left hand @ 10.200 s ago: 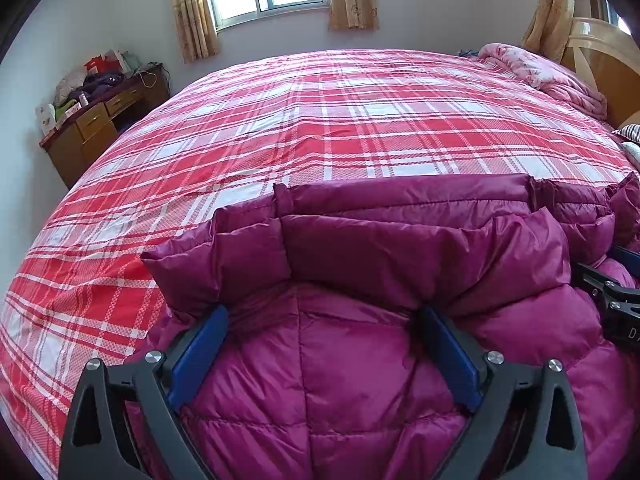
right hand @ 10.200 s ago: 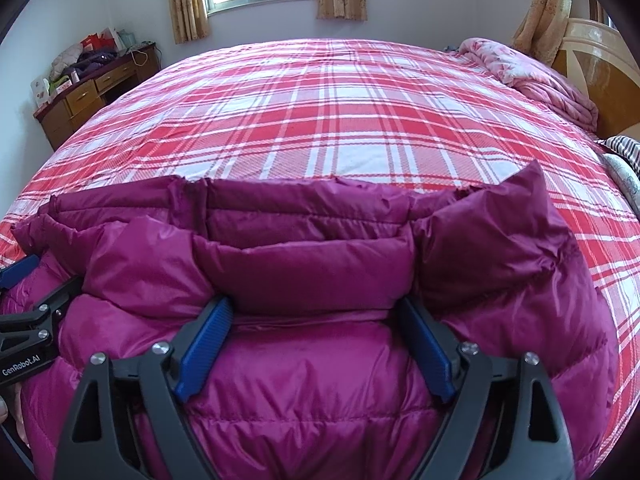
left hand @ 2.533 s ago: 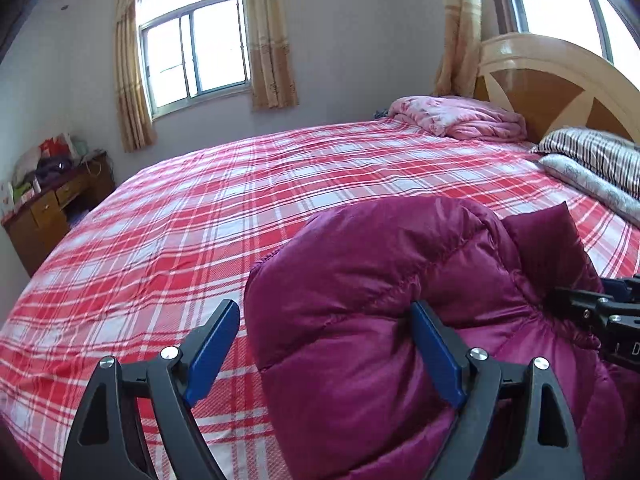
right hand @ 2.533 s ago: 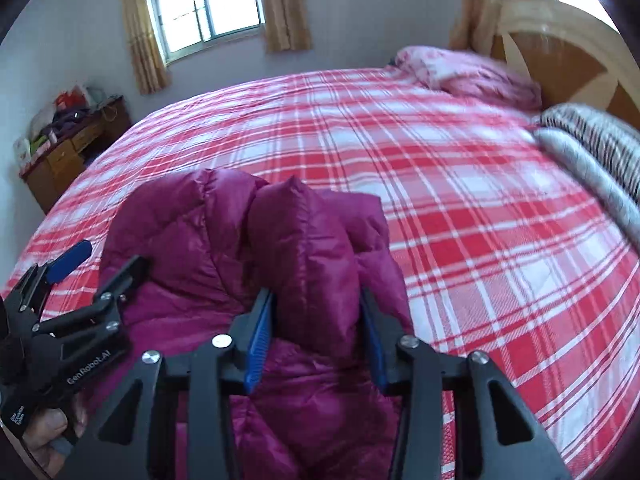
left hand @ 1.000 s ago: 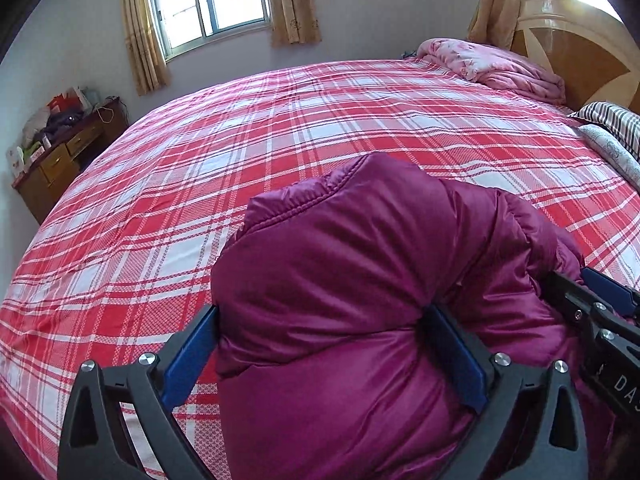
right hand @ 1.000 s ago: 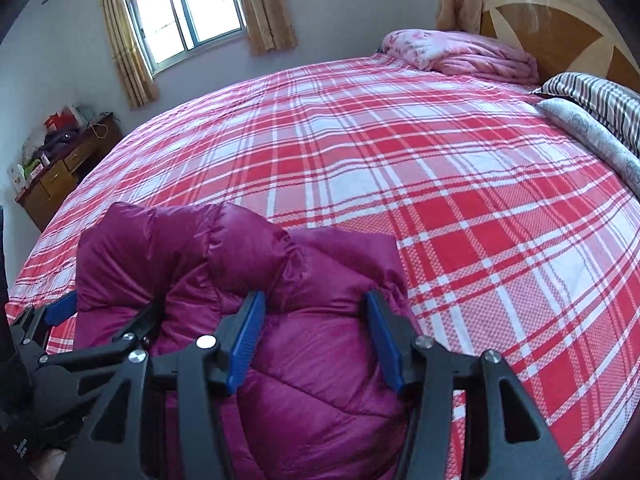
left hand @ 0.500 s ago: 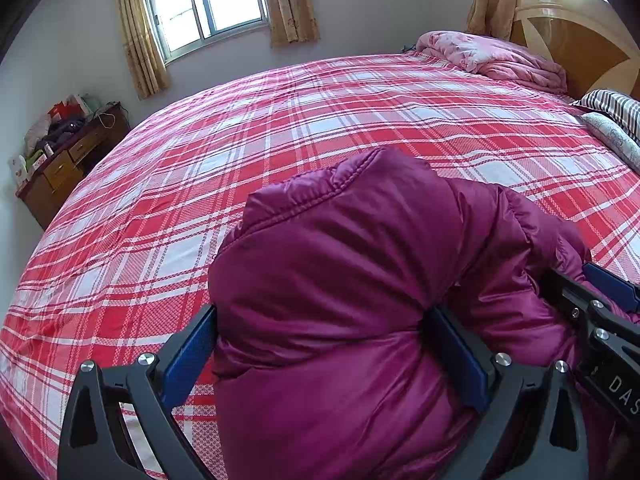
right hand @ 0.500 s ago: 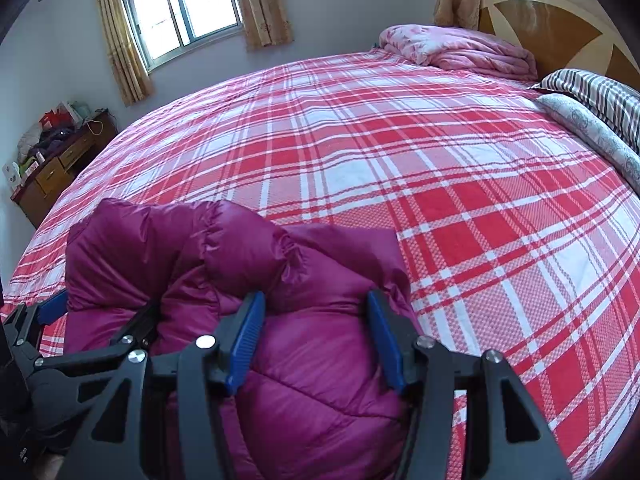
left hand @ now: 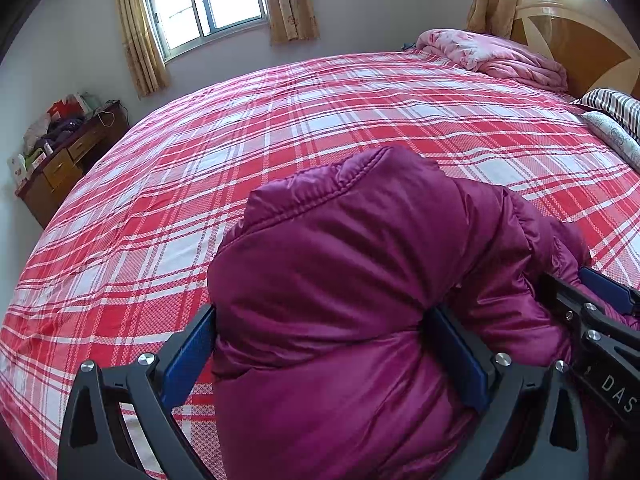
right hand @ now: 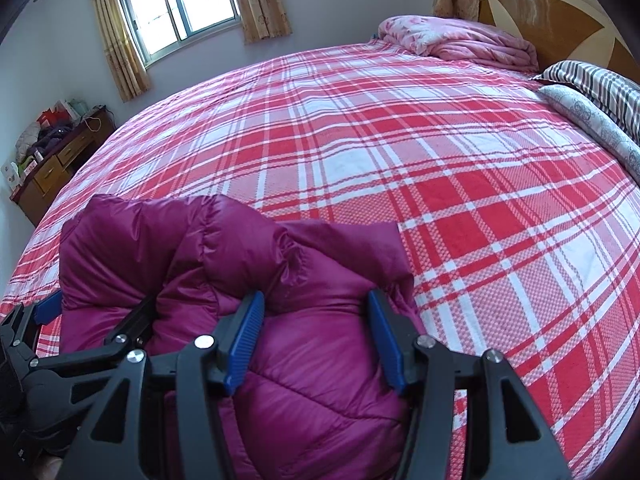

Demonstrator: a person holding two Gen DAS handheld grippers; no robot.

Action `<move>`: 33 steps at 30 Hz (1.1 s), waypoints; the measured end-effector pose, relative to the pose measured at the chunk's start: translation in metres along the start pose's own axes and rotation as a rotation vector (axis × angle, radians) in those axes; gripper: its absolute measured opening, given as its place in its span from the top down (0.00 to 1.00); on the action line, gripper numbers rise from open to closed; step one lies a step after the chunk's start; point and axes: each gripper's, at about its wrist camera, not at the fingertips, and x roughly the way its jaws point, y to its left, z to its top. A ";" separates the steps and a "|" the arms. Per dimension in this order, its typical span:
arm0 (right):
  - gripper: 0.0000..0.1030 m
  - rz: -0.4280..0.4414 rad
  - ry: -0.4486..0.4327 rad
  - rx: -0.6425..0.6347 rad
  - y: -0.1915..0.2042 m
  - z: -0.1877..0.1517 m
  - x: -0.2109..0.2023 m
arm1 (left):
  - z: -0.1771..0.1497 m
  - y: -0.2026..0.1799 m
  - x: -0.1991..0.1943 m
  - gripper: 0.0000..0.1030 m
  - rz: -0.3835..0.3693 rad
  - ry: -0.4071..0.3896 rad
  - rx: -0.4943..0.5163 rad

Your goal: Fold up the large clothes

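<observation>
The bed point(left hand: 320, 128), under a red plaid cover, fills both views and lies ahead of and beneath both tongs. The jacket point(left hand: 340, 280), a magenta down garment and the task's thing, is bunched in a thick roll on the near edge of the bed, directly between and in front of the fingers.

The left tongs point(left hand: 324, 348) stand wide apart with the roll filling the whole gap; both blue pads touch the fabric, so they appear to be loosely cupping the jacket's bulk, not pinching it. The right tongs point(right hand: 316, 336) are likewise spread, with a puffed fold of the jacket point(right hand: 224, 264) between the pads. Whether either pair presses firmly cannot be told.

Judged step: the last fold is made and the bundle is being compacted or set down. The next move probably calls for pressing the roll flat to expel air, then withdrawing both tongs straight back so that the springy down does not reopen.

The left view alone shows the roll's stitched edge and the right tongs point(left hand: 592, 320) just beside it. The right view alone shows the left tongs point(right hand: 100, 340) flanking the roll, and more of the striped pillow point(right hand: 592, 80) and pink quilt point(right hand: 460, 44) far ahead.
</observation>
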 end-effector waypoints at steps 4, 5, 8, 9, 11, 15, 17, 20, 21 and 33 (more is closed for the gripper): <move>0.45 0.003 0.000 0.002 0.000 0.000 0.001 | 0.000 0.000 0.000 0.01 0.000 -0.001 0.001; 0.45 0.003 -0.001 0.002 0.000 0.000 0.001 | 0.000 0.000 0.000 0.01 -0.002 0.000 0.001; 0.45 0.010 -0.005 -0.002 0.000 0.001 -0.003 | -0.001 0.007 -0.003 0.01 -0.052 0.005 -0.006; 0.43 0.025 -0.014 -0.005 -0.001 0.001 -0.011 | -0.003 0.013 -0.009 0.01 -0.082 0.005 -0.001; 0.34 0.065 -0.075 0.022 -0.010 -0.003 -0.034 | -0.015 0.037 -0.033 0.01 -0.156 -0.055 -0.055; 0.15 0.067 -0.122 0.086 -0.041 -0.016 -0.062 | -0.040 0.077 -0.060 0.01 -0.274 -0.069 -0.156; 0.15 0.059 -0.085 0.092 -0.053 -0.021 -0.060 | -0.049 0.088 -0.065 0.01 -0.308 -0.067 -0.201; 0.18 0.147 -0.013 0.135 -0.067 -0.031 -0.049 | -0.058 0.088 -0.059 0.01 -0.411 -0.015 -0.229; 0.23 0.179 -0.006 0.137 -0.068 -0.034 -0.048 | -0.060 0.085 -0.057 0.01 -0.431 -0.006 -0.235; 0.78 0.321 0.064 0.103 -0.042 -0.045 -0.054 | -0.062 0.075 -0.075 0.66 -0.552 -0.033 -0.198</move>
